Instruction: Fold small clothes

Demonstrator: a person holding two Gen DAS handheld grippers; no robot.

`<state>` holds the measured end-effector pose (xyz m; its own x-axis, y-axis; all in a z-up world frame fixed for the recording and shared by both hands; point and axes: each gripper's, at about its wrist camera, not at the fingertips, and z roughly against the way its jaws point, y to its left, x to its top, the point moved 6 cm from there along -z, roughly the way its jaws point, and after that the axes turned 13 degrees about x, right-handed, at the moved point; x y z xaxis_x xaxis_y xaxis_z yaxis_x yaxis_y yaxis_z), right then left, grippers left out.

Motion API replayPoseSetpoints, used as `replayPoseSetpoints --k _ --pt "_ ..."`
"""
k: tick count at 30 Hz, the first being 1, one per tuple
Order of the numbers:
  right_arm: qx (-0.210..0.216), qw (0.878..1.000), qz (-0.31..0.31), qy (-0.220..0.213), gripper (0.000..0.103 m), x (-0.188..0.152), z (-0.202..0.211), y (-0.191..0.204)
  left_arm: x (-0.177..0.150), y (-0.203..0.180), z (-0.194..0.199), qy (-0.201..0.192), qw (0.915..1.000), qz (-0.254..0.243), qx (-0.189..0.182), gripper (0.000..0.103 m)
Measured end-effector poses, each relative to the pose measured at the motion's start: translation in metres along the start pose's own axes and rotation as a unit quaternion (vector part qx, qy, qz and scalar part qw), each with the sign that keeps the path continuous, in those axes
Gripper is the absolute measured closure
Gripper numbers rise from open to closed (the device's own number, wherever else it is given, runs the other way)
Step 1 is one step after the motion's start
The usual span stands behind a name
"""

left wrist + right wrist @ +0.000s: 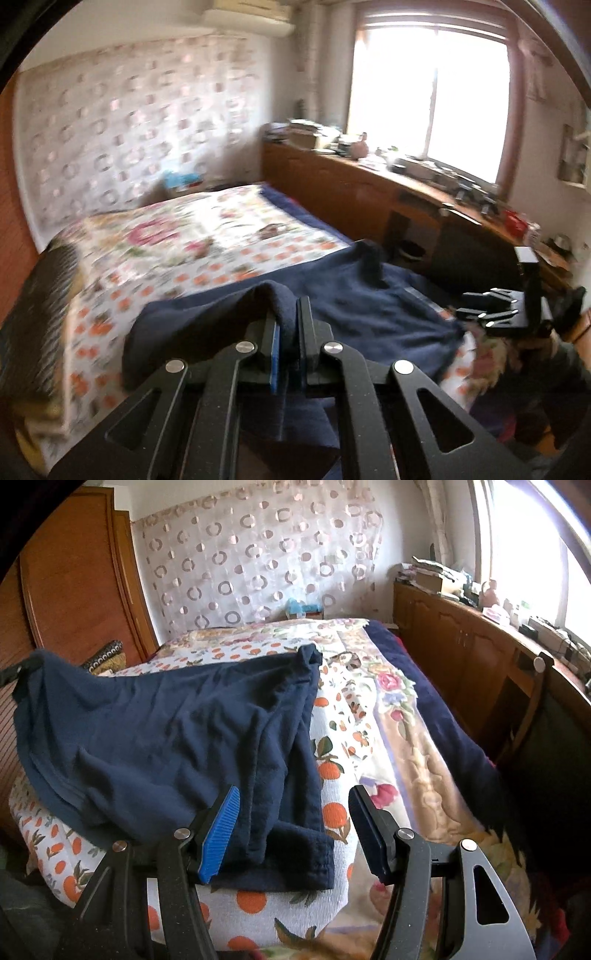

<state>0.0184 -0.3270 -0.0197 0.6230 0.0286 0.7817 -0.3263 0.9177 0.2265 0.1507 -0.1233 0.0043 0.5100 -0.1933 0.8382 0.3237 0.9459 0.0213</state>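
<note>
A navy blue garment (166,720) lies spread on the bed, with one sleeve reaching toward the bed's near edge. My left gripper (288,321) is shut on a bunched fold of the navy garment (369,306) and holds that edge raised off the bedspread. In the right wrist view the garment's left corner (37,661) is pulled up. My right gripper (294,801) stands open low over the sleeve cuff (295,860). The cuff lies between its blue pads (221,827) and neither pad touches it. The right gripper (491,314) also shows at the right of the left wrist view.
The bedspread (369,720) has flowers and orange fruit prints, over a dark blue blanket (443,709) on its right side. A wooden cabinet (351,192) with clutter runs under the window. A chair (539,716) stands at the right, a wardrobe (74,572) at the left.
</note>
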Motion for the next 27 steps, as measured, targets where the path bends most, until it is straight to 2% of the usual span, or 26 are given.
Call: replayPoseSetpoints --k 8,14,15,17,18,24,25,27 --pt "-0.005 1.0 0.002 -0.022 0.04 -0.001 0.008 0.0 0.033 -0.079 -0.014 -0.001 0.9961 -0.057 -0.068 0.095" --pt "-0.005 1.0 -0.001 -0.026 0.04 -0.004 0.008 -0.004 0.047 -0.121 -0.016 -0.003 0.9932 -0.082 -0.082 0.095" --pt "-0.005 1.0 -0.001 -0.025 0.04 -0.004 0.007 -0.004 0.045 -0.123 -0.019 0.005 0.9931 -0.082 -0.083 0.09" --pt "-0.003 1.0 -0.001 -0.024 0.04 -0.004 0.005 -0.003 0.04 -0.127 -0.022 0.008 0.9921 -0.083 -0.094 0.07" --pt "-0.001 1.0 0.0 -0.023 0.04 -0.004 0.002 -0.001 0.037 -0.125 -0.02 0.003 0.9923 -0.082 -0.093 0.056" --pt "0.003 1.0 0.009 -0.019 0.04 0.0 -0.002 0.005 0.023 -0.114 -0.022 0.006 0.9944 -0.083 -0.065 0.044" --pt "0.004 1.0 0.01 -0.019 0.04 0.001 -0.004 0.006 0.02 -0.109 -0.021 0.006 0.995 -0.08 -0.059 0.036" --pt "0.006 1.0 0.013 -0.017 0.04 0.003 -0.008 0.009 0.013 -0.097 -0.019 0.006 0.996 -0.076 -0.048 0.029"
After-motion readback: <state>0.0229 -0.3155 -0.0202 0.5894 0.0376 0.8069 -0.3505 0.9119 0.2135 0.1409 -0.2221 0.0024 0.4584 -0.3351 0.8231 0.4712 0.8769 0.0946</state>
